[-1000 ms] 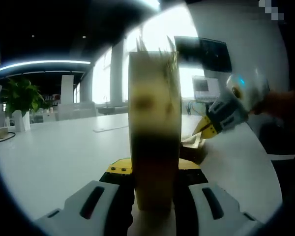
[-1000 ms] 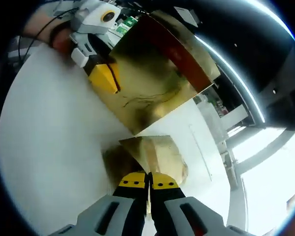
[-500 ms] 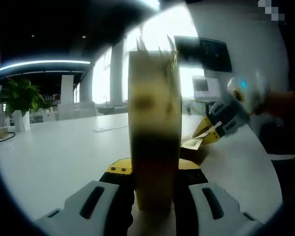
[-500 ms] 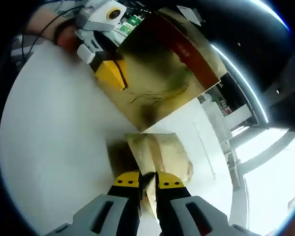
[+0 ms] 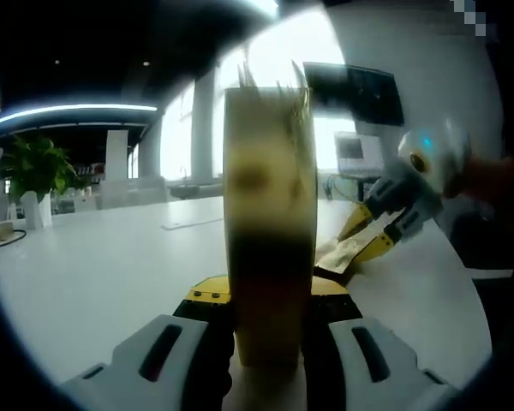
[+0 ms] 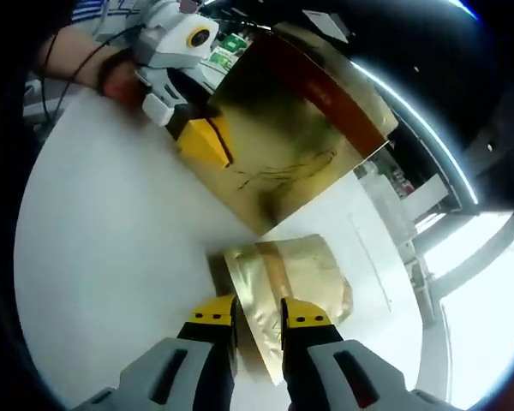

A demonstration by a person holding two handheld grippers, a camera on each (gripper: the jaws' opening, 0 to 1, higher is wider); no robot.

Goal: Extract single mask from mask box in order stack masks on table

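The gold mask box [image 5: 270,223] stands edge-on in the left gripper view, and my left gripper [image 5: 270,293] is shut on its lower end. In the right gripper view the box [image 6: 295,141] shows its broad gold face with a dark red band, held above the white table [image 6: 103,257] by the left gripper [image 6: 207,141]. A single gold mask packet [image 6: 295,278] lies flat on the table below the box. My right gripper [image 6: 257,310] is open, its yellow tips either side of the packet's near edge. The same right gripper [image 5: 373,235] appears open over the packet [image 5: 338,253].
A person's hand [image 6: 120,77] with a cable holds the left gripper. A potted plant [image 5: 34,171] stands far left on the long table [image 5: 94,265]. A dark monitor [image 5: 353,90] and bright windows lie behind. Papers lie farther along the table [image 6: 368,257].
My right gripper has opened: its jaws were pinched on the mask packet a second ago and now stand apart, with the packet resting on the table. The left gripper and box stay still.
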